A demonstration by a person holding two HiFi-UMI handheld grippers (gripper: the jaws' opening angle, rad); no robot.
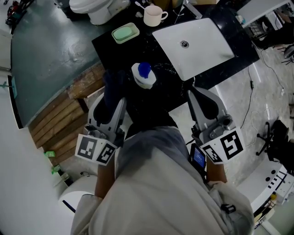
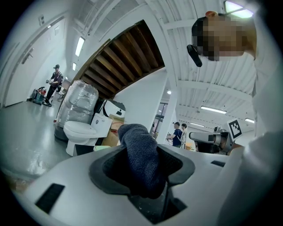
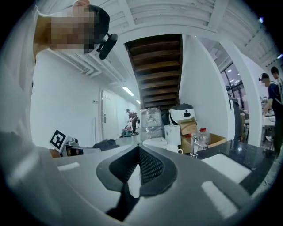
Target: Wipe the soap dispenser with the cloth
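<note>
The soap dispenser [image 1: 144, 75], white with a blue pump top, stands on the black counter [image 1: 110, 46] near its front edge. Just left of the dispenser, my left gripper [image 1: 111, 98] is shut on a dark blue cloth [image 1: 112, 82]. In the left gripper view the cloth [image 2: 140, 154] fills the gap between the jaws and sticks up past them. My right gripper [image 1: 193, 92] hangs to the right of the dispenser, below the sink, shut with nothing in it. In the right gripper view its pads [image 3: 148, 165] meet.
A white sink [image 1: 197, 43] is set into the counter's right half. A green soap dish [image 1: 125, 33] and a white mug [image 1: 154, 16] sit at the back. A toilet [image 1: 96, 8] stands beyond. Wooden planks [image 1: 59, 119] lie at the left.
</note>
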